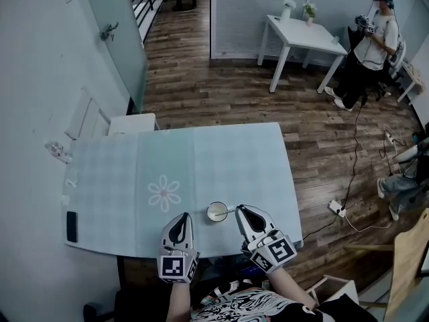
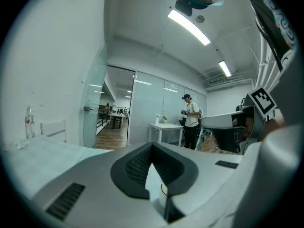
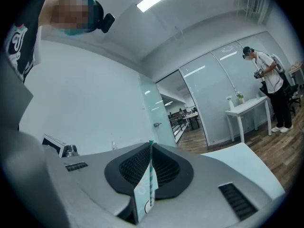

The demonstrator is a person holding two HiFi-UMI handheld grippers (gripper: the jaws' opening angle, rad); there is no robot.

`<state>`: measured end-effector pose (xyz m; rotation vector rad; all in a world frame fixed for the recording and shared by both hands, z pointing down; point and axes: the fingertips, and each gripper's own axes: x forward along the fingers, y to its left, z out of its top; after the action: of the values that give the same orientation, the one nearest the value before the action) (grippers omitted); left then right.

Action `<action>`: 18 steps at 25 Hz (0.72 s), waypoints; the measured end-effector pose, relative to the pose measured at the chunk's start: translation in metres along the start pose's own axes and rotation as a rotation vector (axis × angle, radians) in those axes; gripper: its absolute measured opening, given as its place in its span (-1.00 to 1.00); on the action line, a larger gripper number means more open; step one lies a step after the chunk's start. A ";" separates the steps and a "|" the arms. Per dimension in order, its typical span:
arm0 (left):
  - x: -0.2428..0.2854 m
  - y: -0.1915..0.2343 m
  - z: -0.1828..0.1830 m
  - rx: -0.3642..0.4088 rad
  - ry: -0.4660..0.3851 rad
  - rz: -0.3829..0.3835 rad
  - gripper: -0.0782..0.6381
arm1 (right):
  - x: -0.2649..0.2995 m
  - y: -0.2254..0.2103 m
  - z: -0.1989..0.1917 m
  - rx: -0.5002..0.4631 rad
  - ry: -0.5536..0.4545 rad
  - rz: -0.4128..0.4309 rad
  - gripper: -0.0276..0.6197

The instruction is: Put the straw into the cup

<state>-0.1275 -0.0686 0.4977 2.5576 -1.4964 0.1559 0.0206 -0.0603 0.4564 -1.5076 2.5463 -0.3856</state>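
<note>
A white cup (image 1: 216, 211) stands near the front edge of the pale blue table (image 1: 221, 153). My right gripper (image 1: 240, 210) sits just right of the cup, shut on a thin green-striped straw (image 3: 151, 175) that stands upright between its jaws. In the head view the straw (image 1: 229, 212) shows only as a short sliver reaching toward the cup's rim. My left gripper (image 1: 179, 221) rests left of the cup, shut with nothing in it. Through the slit between its jaws I see a bit of the cup (image 2: 163, 190).
A dark phone (image 1: 71, 226) lies at the table's left edge, and a plastic bottle (image 1: 57, 151) lies at the far left. A flower print (image 1: 165, 193) marks the cloth. A person (image 1: 372, 42) stands by a white table (image 1: 298, 35) at the back right. Cables (image 1: 348, 200) cross the floor.
</note>
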 end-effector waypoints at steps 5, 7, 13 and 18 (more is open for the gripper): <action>0.001 0.003 0.005 0.044 0.013 0.042 -0.75 | 0.009 -0.002 -0.003 0.012 0.017 0.046 -0.83; 0.002 0.002 0.008 0.068 0.021 0.057 -0.75 | 0.012 -0.006 -0.001 0.018 0.022 0.061 -0.83; 0.008 -0.002 0.008 0.069 0.032 0.087 -0.75 | 0.014 -0.019 0.003 0.031 0.031 0.078 -0.83; 0.014 -0.014 0.007 0.075 0.046 0.083 -0.75 | 0.013 -0.029 0.002 0.040 0.043 0.080 -0.83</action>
<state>-0.1086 -0.0749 0.4915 2.5315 -1.6098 0.2860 0.0391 -0.0854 0.4633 -1.3932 2.6053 -0.4601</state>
